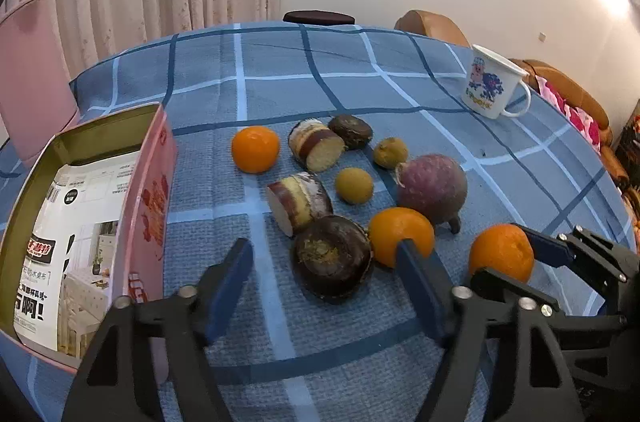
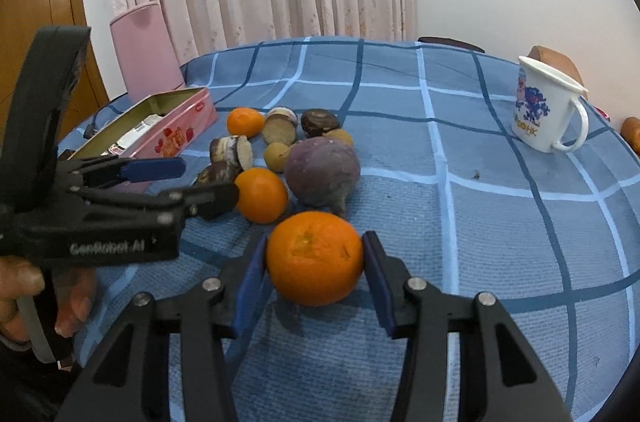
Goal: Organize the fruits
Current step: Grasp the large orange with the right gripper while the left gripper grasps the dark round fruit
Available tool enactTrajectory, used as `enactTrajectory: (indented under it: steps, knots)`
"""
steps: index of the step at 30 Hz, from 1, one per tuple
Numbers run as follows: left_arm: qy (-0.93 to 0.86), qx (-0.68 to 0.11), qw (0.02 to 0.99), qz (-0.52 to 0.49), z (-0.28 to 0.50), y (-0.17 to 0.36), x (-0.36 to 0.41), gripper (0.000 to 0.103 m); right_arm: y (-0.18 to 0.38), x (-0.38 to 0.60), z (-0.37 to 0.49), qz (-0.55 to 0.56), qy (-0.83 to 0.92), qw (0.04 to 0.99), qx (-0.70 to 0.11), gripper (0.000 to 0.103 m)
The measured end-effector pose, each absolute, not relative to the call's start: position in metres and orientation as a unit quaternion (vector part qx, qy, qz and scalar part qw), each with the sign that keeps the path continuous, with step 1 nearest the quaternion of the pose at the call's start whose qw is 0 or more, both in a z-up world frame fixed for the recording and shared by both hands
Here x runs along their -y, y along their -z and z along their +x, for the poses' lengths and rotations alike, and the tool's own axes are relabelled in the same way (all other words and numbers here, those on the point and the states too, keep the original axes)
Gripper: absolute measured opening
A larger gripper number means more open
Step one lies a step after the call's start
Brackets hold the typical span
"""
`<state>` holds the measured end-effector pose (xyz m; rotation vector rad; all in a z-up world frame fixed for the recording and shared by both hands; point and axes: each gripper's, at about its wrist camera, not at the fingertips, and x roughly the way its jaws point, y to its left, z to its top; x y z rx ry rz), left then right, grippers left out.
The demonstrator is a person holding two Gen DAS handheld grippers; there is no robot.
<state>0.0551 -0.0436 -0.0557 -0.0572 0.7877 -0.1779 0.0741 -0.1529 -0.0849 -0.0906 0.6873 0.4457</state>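
Right gripper [image 2: 315, 264] clamped on an orange [image 2: 315, 258], blue pads pressing both flanks, fruit resting on the checked tablecloth [image 2: 500, 242], on the near side of the purple turnip [image 2: 323, 171]. Left gripper [image 1: 324, 270] unclenched, nothing between the pads; jaws straddling a dark round fruit [image 1: 332, 256], not touching it as far as can be told. Second orange [image 1: 401, 236] touching the dark fruit, near side of the turnip, partly behind one left finger [image 1: 420, 286]. Third orange [image 1: 255, 149] well apart from the turnip, on the side toward the pink tin [image 1: 154, 194]. Two cut root pieces and two small brownish fruits scattered between turnip and tin. Tin open, printed paper inside, no fruit in it. White mug [image 2: 546, 106] far from the turnip, opposite side from the tin. Likely step: lift the gripped orange and carry it past the turnip toward the tin. Orange roughly round, no long axis to mind. Left gripper nearer the tin; right gripper would need to cross over the pile, left gripper in the path.
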Motion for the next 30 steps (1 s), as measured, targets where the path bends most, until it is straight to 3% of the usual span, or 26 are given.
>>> enactTrajectory:
  steps: [2,12,14,30]
  knots:
    - [0.094,-0.386,0.917,-0.035,0.054,0.057,0.041,0.062,0.085,0.153,0.074,-0.044,-0.217,0.916,-0.334,0.05]
    - [0.099,-0.413,0.905,-0.024,0.062,0.066,0.048,0.061,0.085,0.149,0.075,-0.052,-0.217,0.916,-0.334,0.05]
    - [0.109,-0.415,0.903,-0.029,0.065,0.065,0.048,0.046,0.085,0.149,0.074,-0.053,-0.217,0.916,-0.333,0.05]
    - [0.086,-0.343,0.935,-0.028,0.038,0.034,0.022,0.046,0.068,0.127,0.07,-0.072,-0.24,0.921,-0.298,0.05]
